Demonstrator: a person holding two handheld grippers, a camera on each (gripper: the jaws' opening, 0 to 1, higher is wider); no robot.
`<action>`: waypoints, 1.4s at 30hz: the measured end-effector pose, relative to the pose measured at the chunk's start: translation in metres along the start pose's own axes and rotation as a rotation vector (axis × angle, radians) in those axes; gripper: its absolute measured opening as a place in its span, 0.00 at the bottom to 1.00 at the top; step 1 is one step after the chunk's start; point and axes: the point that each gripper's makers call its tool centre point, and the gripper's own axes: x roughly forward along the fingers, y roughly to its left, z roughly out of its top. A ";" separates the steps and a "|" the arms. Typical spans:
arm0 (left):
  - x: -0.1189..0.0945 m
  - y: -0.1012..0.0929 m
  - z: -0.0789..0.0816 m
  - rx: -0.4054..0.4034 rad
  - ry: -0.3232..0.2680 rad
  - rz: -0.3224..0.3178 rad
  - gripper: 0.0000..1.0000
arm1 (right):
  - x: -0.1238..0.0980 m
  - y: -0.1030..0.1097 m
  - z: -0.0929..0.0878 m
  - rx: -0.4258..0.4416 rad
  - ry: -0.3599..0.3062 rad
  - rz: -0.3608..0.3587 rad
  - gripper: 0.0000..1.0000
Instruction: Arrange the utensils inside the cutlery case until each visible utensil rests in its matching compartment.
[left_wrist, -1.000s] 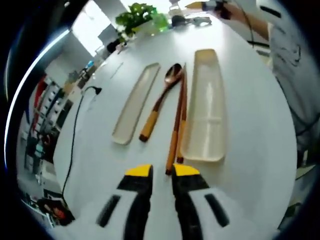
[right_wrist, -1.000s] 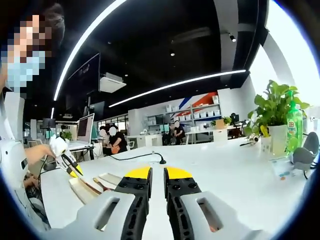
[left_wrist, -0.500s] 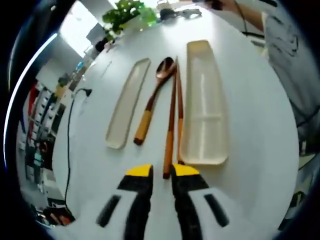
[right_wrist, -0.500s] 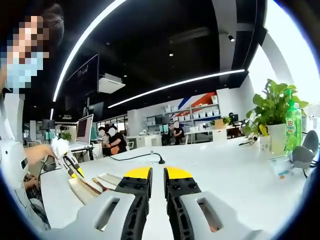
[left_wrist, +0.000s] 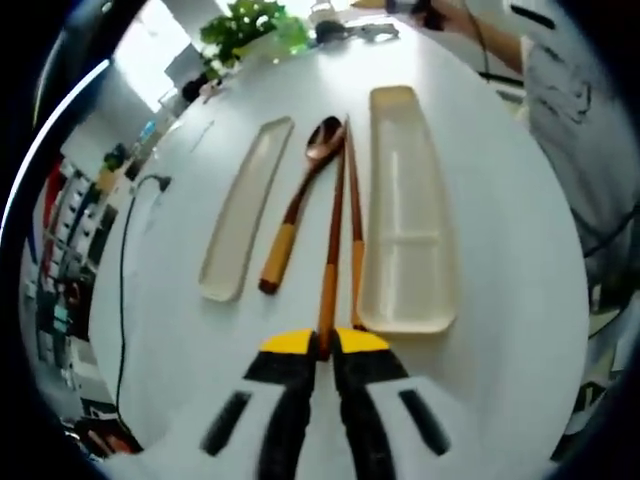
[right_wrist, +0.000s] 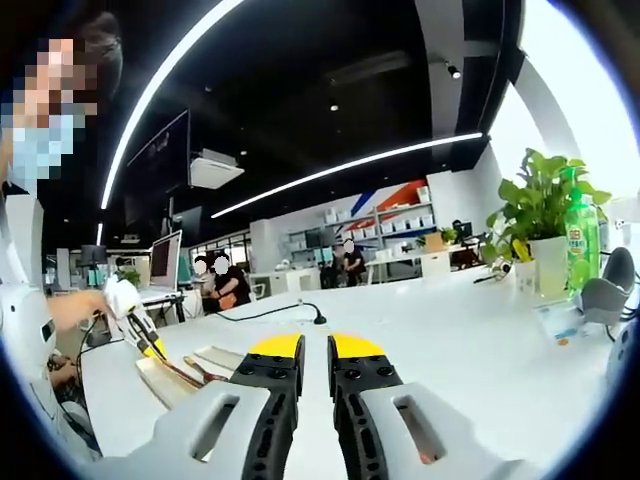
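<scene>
A glossy dark wooden spoon (left_wrist: 300, 203) and wooden chopsticks (left_wrist: 338, 236) with lighter matt handles lie on a smooth white table (left_wrist: 500, 250). Beside them, the case (left_wrist: 405, 217) and lid (left_wrist: 243, 206) look like pale, semi-matt plastic.

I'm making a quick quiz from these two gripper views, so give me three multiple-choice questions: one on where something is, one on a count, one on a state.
1. Where does the wooden spoon lie?
A. Inside the wide tray
B. On the table between the narrow tray and the chopsticks
C. Beside the plant

2. How many chopsticks lie on the table?
A. Two
B. Four
C. One

3. What are the left tongs doing?
A. Spread wide above the spoon
B. Lifting the wide tray
C. Closed around the near end of a chopstick

Answers:
1. B: it lies on the white table, with the narrow tray on one side and the chopsticks on the other.
2. A: two sticks lie side by side next to the wide tray.
3. C: the yellow tips meet at the stick's end.
</scene>
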 end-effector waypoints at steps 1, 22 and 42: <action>0.000 0.000 0.000 0.013 0.007 -0.006 0.07 | -0.001 -0.001 0.000 0.003 -0.001 -0.001 0.09; -0.014 -0.008 0.013 0.115 0.009 -0.001 0.05 | -0.008 -0.008 -0.003 0.088 -0.024 -0.006 0.08; -0.045 -0.009 0.041 0.149 -0.049 0.043 0.05 | -0.006 -0.003 0.000 0.111 -0.042 0.018 0.08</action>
